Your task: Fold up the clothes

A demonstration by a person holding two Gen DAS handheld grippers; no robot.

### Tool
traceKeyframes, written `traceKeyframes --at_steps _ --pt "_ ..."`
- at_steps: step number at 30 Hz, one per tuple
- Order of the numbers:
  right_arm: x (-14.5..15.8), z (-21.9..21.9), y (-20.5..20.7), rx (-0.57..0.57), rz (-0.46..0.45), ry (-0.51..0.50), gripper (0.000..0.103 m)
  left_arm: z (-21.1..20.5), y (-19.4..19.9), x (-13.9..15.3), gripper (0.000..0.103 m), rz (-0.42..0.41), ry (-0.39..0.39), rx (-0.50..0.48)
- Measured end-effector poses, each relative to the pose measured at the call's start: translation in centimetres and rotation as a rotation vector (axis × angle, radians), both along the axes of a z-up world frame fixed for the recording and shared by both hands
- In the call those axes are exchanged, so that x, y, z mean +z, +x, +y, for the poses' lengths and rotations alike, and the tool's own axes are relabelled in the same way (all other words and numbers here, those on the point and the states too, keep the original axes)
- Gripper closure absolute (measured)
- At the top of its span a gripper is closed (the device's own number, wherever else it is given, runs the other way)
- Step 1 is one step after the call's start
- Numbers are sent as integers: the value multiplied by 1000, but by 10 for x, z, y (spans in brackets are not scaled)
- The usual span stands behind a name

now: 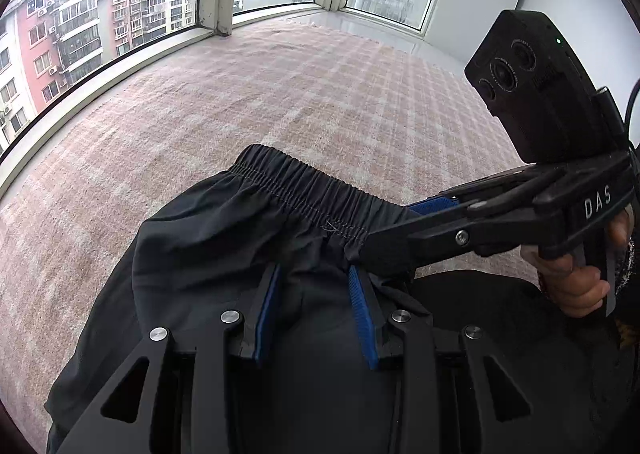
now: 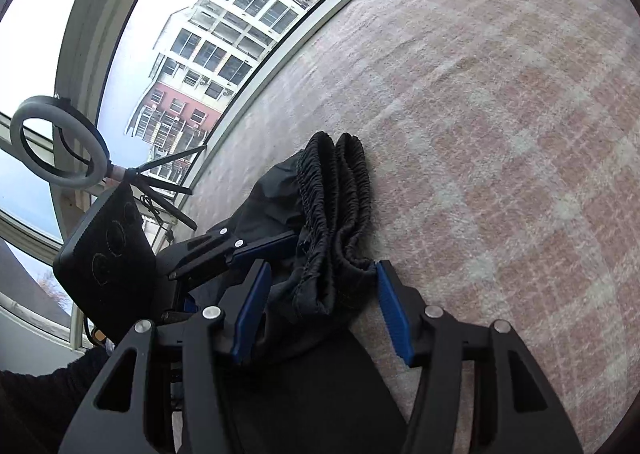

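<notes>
Black shorts (image 1: pixel 248 238) with an elastic waistband (image 1: pixel 304 189) lie on the pink checked cover. In the left wrist view my left gripper (image 1: pixel 316 274) is open, its blue pads on either side of the cloth just below the waistband. My right gripper (image 1: pixel 384 242) comes in from the right at the waistband's end. In the right wrist view the right gripper (image 2: pixel 320 274) is open around the bunched, doubled waistband (image 2: pixel 336 205), and the left gripper (image 2: pixel 256 246) shows at the left.
The pink and white checked cover (image 1: pixel 320 101) spreads all round the shorts. Windows (image 1: pixel 100 25) run along the far edge. A ring light on a tripod (image 2: pixel 60 141) stands by the window at the left.
</notes>
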State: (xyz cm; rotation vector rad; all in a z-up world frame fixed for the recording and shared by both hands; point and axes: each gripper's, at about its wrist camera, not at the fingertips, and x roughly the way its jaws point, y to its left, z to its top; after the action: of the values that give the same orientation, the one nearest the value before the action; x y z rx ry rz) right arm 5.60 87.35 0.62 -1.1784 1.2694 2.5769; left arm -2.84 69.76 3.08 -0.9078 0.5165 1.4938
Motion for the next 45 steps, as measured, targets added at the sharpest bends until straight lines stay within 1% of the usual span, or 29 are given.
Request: traceKeyframes --at_steps 1,2,3,4,5,6,9,12,15,17,18,19,21,23,24,25,27,29,32,34,36,37,40,41,43,45 --pt "1 -4 -2 6 1 35 49 -1 0 1 70 -3 1 1" --pt "0 -5 -4 0 2 34 50 -2 0 1 70 -7 2 0" --pt "-1 -6 -5 -8 3 22 60 -3 -1 2 70 -10 2 1" --pt "-3 -5 -7 -22 -7 11 67 -4 0 2 70 -11 1 2" --pt "-6 -5 -7 -40 -13 10 78 -5 0 2 70 -12 2 2" --pt "-6 -4 -5 -50 -10 3 80 -5 -1 2 70 -17 1 3" --pt "-3 -4 1 -76 -7 -4 83 -11 -10 6 70 -52 -15 30" --pt "7 -3 6 -102 5 -13 83 -36 -24 29 72 -70 -10 82" --pt "29 0 14 -139 57 -20 84 -94 -36 78 72 7 24 160" --pt "40 -2 14 -148 66 -7 84 -143 -43 114 72 77 37 233" --pt "41 -3 12 -150 50 8 84 -164 -49 128 72 107 35 284" --pt "39 -4 10 -156 21 6 84 -194 -52 144 72 138 25 340" --pt "35 -5 6 -174 -41 -7 84 -252 -54 169 72 212 -17 467" --pt "44 -10 4 -198 -37 -16 84 -309 -55 193 72 286 -59 593" --pt "54 -15 2 -204 -26 -2 84 -342 -52 204 72 324 -70 658" --pt "67 -23 -1 -202 -12 15 84 -376 -45 216 72 354 -77 725" --pt "95 -41 -8 -190 19 53 84 -437 -29 232 72 389 -87 834" --pt "127 -63 -13 -160 53 125 84 -492 -12 246 72 418 -90 937" --pt "172 -109 -23 -107 106 222 84 -546 10 249 70 426 -86 1024" --pt "199 -149 -32 -62 146 267 84 -567 20 241 70 441 -91 1039" --pt "219 -198 -43 -13 178 333 84 -584 27 232 70 447 -95 1040" --pt "224 -226 -49 19 190 349 84 -594 30 228 70 443 -88 1038" --pt "232 -312 -71 115 222 379 84 -636 41 230 70 418 -60 1039" --pt "231 -341 -75 145 225 390 84 -648 42 227 70 412 -53 1041" --pt "220 -403 -93 215 220 408 84 -675 47 224 70 399 -48 1053" --pt "200 -465 -108 275 205 425 84 -701 51 220 70 381 -50 1067"
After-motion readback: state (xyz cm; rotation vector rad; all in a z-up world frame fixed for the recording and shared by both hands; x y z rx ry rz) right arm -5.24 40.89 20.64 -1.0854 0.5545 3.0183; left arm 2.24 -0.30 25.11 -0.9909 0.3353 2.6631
